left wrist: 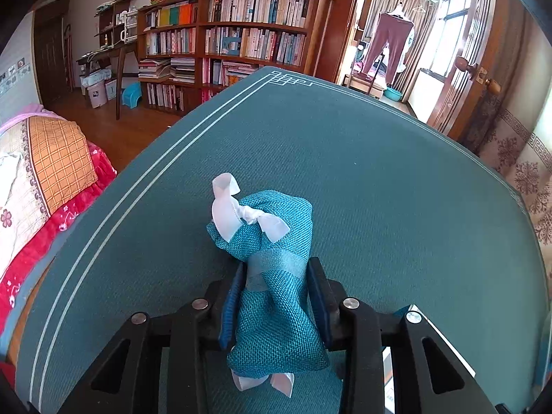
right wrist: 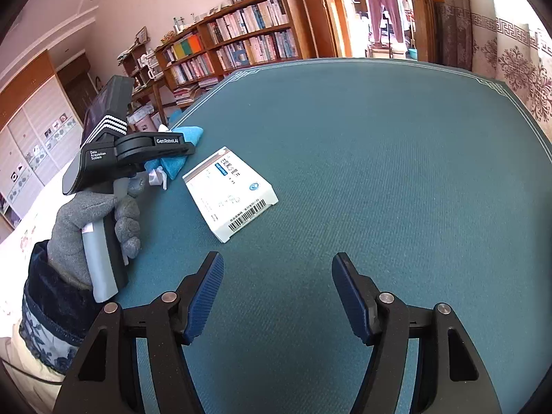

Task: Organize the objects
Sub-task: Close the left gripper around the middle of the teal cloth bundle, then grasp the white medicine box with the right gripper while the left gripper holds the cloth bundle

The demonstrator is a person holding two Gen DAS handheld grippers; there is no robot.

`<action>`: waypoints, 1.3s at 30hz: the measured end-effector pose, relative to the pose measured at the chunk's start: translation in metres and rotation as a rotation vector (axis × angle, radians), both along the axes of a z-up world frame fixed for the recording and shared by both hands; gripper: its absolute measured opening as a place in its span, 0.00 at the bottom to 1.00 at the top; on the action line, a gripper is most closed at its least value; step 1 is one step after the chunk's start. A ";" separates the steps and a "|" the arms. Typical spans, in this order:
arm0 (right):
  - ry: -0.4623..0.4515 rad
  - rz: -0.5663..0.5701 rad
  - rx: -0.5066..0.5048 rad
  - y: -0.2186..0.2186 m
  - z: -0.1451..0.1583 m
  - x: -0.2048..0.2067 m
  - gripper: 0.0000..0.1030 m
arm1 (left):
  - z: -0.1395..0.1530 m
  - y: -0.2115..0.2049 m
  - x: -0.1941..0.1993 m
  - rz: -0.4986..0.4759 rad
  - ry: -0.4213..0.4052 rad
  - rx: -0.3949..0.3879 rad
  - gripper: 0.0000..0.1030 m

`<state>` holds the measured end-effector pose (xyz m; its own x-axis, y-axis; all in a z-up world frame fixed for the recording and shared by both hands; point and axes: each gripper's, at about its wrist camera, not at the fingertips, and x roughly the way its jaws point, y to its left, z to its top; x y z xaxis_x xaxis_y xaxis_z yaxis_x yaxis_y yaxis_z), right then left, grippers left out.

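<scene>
A teal woven pouch (left wrist: 286, 214) tied with white ribbon lies on the green table mat (left wrist: 379, 179). My left gripper (left wrist: 277, 265) is shut on the pouch's waist, both blue pads pressing the cloth. In the right wrist view the same left gripper (right wrist: 191, 150), held by a grey-gloved hand (right wrist: 89, 214), sits at the mat's left edge with the pouch (right wrist: 189, 134) in its jaws. A white box (right wrist: 229, 189) with a barcode lies flat just right of it. My right gripper (right wrist: 278, 257) hovers open over bare mat in front of the box, nothing between its fingers.
The mat (right wrist: 396, 172) stretches bare to the right and far side. A bed with a patterned quilt (left wrist: 51, 172) lies left of the table. A bookshelf (left wrist: 241, 34) and a wooden door (left wrist: 476, 69) stand beyond the far edge.
</scene>
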<state>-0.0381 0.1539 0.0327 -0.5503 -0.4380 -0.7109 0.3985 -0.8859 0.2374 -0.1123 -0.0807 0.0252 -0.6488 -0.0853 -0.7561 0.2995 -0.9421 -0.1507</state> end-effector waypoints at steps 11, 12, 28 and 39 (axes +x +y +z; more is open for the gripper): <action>0.045 0.086 0.025 -0.041 0.002 -0.037 0.71 | -0.001 0.006 -0.002 -0.041 0.016 0.016 0.37; 0.047 0.091 0.030 -0.044 0.002 -0.042 0.73 | -0.001 0.006 -0.002 -0.040 0.018 0.013 0.37; 0.038 0.235 0.105 -0.081 -0.014 -0.061 0.77 | 0.001 0.007 -0.003 -0.035 0.024 0.013 0.37; 0.068 0.248 0.137 -0.085 -0.016 -0.057 0.78 | 0.000 0.004 -0.002 -0.033 0.024 0.003 0.37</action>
